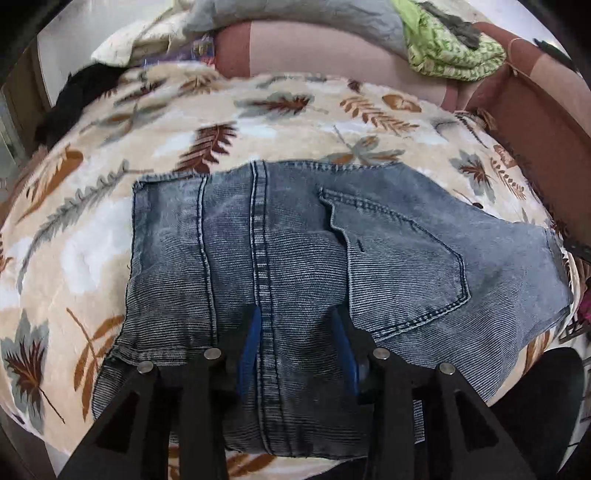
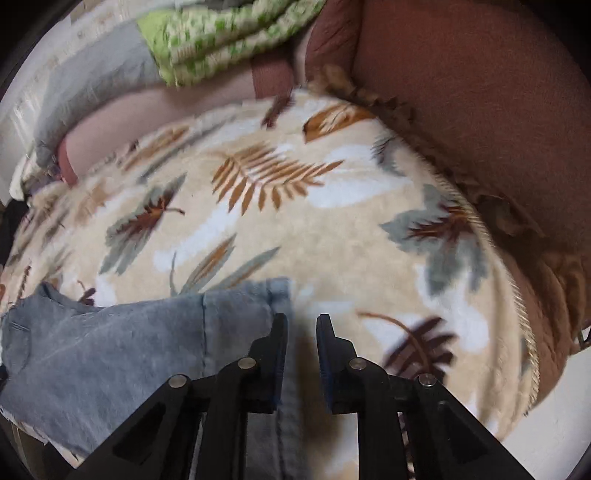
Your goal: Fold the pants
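Observation:
Folded blue jeans (image 1: 295,240) lie flat on a cream leaf-print blanket (image 1: 258,122), back pocket (image 1: 402,266) facing up on the right. My left gripper (image 1: 296,312) hovers over the near part of the denim, open. Its blue pads stand apart on either side of the centre seam and pinch nothing. In the right wrist view the jeans (image 2: 129,343) fill the lower left. Their right edge runs in between the fingers of my right gripper (image 2: 301,321), whose jaws are drawn close together on that edge. This view is motion-blurred.
A brown sofa arm (image 2: 480,110) borders the blanket (image 2: 295,206) on the right. A green patterned cloth (image 1: 450,51) and a grey cloth (image 1: 295,18) lie on the back cushion. A black garment (image 1: 81,96) sits at the far left.

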The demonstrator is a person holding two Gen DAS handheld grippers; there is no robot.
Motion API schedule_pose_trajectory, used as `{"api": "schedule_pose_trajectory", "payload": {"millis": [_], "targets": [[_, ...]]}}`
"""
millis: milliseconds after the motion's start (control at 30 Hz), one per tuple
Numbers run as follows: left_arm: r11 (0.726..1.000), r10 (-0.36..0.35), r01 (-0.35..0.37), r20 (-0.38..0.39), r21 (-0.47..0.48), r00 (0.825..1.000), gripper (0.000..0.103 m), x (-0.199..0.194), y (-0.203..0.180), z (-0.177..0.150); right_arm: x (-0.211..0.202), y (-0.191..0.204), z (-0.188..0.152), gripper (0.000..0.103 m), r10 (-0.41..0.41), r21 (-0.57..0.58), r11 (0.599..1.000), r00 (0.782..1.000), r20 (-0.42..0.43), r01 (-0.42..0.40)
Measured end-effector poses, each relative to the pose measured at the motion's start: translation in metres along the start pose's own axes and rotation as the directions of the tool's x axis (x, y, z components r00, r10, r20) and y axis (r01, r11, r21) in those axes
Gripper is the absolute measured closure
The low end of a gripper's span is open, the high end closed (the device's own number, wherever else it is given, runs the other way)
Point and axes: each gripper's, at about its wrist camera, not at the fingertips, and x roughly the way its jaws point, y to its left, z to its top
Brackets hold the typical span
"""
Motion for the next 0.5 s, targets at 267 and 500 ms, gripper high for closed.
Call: {"api": "schedule_pose_trajectory", "payload": {"millis": [267, 500], "targets": [[0.999, -0.034, 0.03, 0.088, 0.043, 0.996, 0.06, -0.033, -0.056, 0.008, -0.037, 0.027, -0.056, 0.084, 0.233, -0.105, 0.967, 0.972, -0.015, -0.234], [0.997, -0.062, 0.063, -0.026, 0.033, 0.998, 0.06, 0.003, -0.091, 0.004, -0.002, 0.034, -0.082, 0.088, 0.227, -0.11, 0.962, 0.957, -0.18, -0.249]]}}
